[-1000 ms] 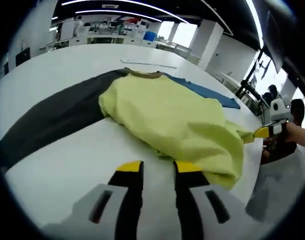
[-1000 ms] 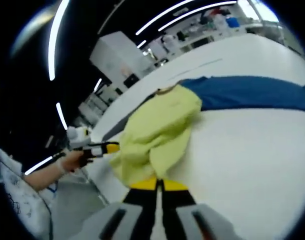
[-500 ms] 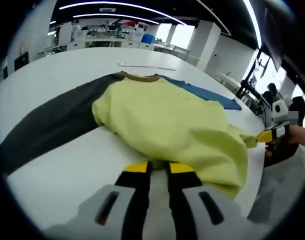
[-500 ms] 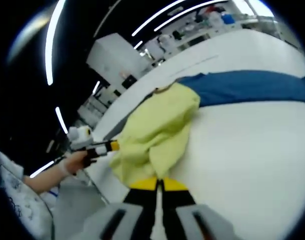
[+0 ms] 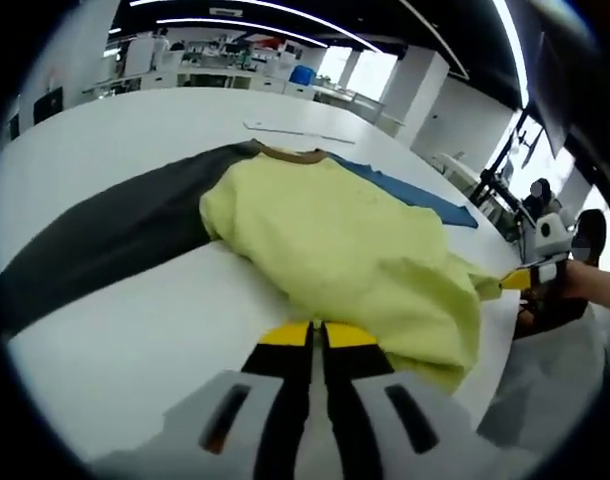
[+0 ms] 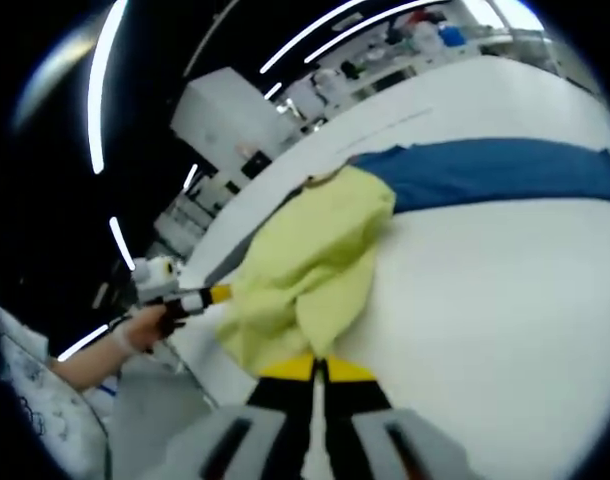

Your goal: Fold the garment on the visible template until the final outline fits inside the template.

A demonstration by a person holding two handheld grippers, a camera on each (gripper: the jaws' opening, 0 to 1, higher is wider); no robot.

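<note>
- The shirt (image 5: pixel 355 250) is lying in a soft, rumpled yellow-green heap on the white table (image 5: pixel 135 330), its matte cloth creasing in broad folds and its brown collar (image 5: pixel 290 154) pointing away from the left gripper.
- Beside the shirt, a dark grey sleeve (image 5: pixel 105 240) is stretching flat and smooth to one side, and a blue sleeve (image 5: pixel 415 190) is running out flat to the other.
- The left gripper (image 5: pixel 316 332) is sitting at the shirt's near hem with its yellow-tipped black jaws drawn together; they are probably pinching the hem, though the cloth between the tips is hard to make out.
- The right gripper (image 6: pixel 317 366) is pressing its jaws tight together on the shirt's lower edge, and the cloth (image 6: pixel 305 270) is bunching upward from the tips.
- The left gripper view is showing the grey sleeve at full length; the right gripper view is showing the blue sleeve (image 6: pixel 485 175) as a long, even band beyond the shirt.
- The right gripper view is also catching the other gripper (image 6: pixel 217 294) at the shirt's far edge, held by a hand (image 6: pixel 145 325).
- The left gripper view is likewise catching a yellow tip (image 5: pixel 515 279) at the shirt's corner.
</note>
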